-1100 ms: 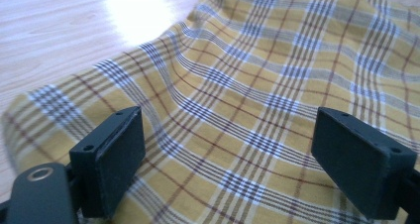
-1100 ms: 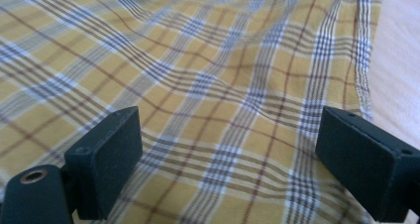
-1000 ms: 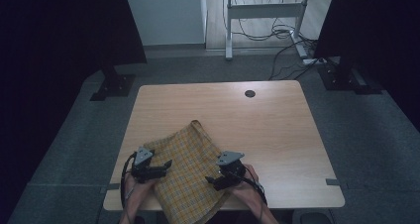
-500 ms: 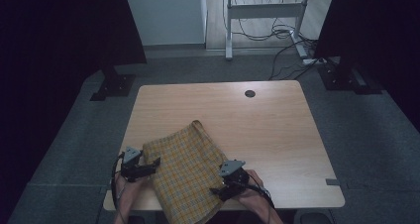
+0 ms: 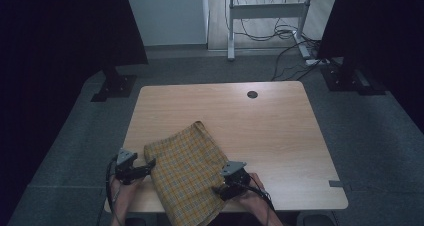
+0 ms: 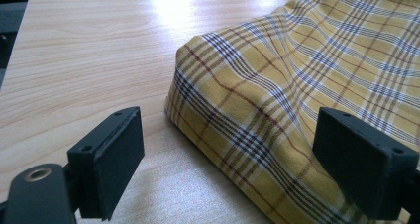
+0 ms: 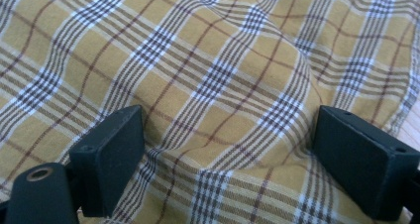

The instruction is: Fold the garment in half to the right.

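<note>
High view: L tongs (image 5: 148,163) shifted left off plaid cloth (image 5: 187,171) (corner), both tongs apart, R tongs (image 5: 218,190) closing slightly.

readable text: none, honestly
brands or logos: can't spot any
numbers or signs: nothing legible anywhere
</note>
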Demonstrator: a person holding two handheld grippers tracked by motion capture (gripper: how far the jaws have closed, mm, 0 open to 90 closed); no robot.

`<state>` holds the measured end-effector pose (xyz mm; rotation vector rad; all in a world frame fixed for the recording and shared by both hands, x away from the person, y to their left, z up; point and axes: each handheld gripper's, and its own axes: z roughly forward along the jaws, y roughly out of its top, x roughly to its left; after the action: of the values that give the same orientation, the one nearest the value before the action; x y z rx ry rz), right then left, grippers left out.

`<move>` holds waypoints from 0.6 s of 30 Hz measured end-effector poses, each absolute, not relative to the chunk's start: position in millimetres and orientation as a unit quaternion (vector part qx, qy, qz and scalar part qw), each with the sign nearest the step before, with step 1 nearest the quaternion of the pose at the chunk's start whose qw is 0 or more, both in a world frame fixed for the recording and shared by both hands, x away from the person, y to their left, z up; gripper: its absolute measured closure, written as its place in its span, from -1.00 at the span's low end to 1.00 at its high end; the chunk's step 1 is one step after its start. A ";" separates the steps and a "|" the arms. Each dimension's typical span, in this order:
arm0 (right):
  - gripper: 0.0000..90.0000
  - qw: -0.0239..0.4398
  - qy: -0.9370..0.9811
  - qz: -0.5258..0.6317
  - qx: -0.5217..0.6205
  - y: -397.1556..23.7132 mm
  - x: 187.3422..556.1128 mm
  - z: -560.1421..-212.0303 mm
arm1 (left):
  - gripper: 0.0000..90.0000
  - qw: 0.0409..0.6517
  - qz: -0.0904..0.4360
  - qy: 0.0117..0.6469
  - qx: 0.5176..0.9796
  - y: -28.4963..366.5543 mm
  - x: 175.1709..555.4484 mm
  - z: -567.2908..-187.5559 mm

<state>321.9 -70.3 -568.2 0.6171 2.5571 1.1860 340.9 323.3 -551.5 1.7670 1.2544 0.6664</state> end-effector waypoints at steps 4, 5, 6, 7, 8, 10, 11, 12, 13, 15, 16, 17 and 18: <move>-0.69 0.131 0.875 0.409 0.225 -72.4 322.8 -568.9 | -0.72 0.424 0.273 0.501 0.703 324.4 339.3 -550.1; -0.69 0.131 0.871 0.412 0.234 -74.5 323.8 -569.7 | -0.72 0.425 0.279 0.503 0.699 326.1 338.3 -549.2; -0.69 0.131 0.871 0.412 0.234 -74.5 323.8 -569.7 | -0.72 0.425 0.279 0.503 0.699 326.1 338.3 -549.2; -0.68 0.133 0.869 0.411 0.241 -76.2 324.3 -569.7 | -0.73 0.427 0.286 0.507 0.692 328.0 337.2 -547.7; -0.68 0.134 0.868 0.411 0.243 -76.6 324.5 -569.8 | -0.73 0.427 0.286 0.507 0.692 328.0 337.2 -547.7; -0.68 0.135 0.867 0.411 0.249 -77.6 324.7 -569.7 | -0.72 0.424 0.301 0.514 0.683 330.6 335.3 -545.8; -0.68 0.136 0.867 0.409 0.251 -78.2 324.8 -569.5 | -0.72 0.424 0.303 0.516 0.680 331.9 334.9 -545.4; -0.67 0.137 0.866 0.408 0.253 -79.2 325.2 -569.3 | -0.72 0.425 0.302 0.518 0.678 333.6 334.5 -545.3; -0.67 0.138 0.866 0.406 0.258 -80.3 325.4 -569.0 | -0.71 0.421 0.300 0.521 0.679 334.9 334.7 -546.1; -0.66 0.143 0.864 0.404 0.265 -84.0 326.3 -568.7 | -0.71 0.410 0.293 0.524 0.687 336.2 335.8 -550.0; -0.66 0.146 0.863 0.403 0.269 -86.2 326.8 -568.6 | -0.71 0.402 0.290 0.525 0.692 335.9 336.5 -552.2; -0.66 0.149 0.861 0.401 0.275 -88.6 327.1 -568.5 | -0.71 0.394 0.284 0.524 0.699 334.7 337.5 -554.1; -0.66 0.151 0.859 0.401 0.280 -90.9 327.3 -568.5 | -0.69 0.386 0.281 0.523 0.706 332.8 338.5 -554.4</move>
<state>327.3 -90.9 -568.5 0.8045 2.4675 1.1505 338.5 332.8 -554.4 1.7985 1.3320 0.7162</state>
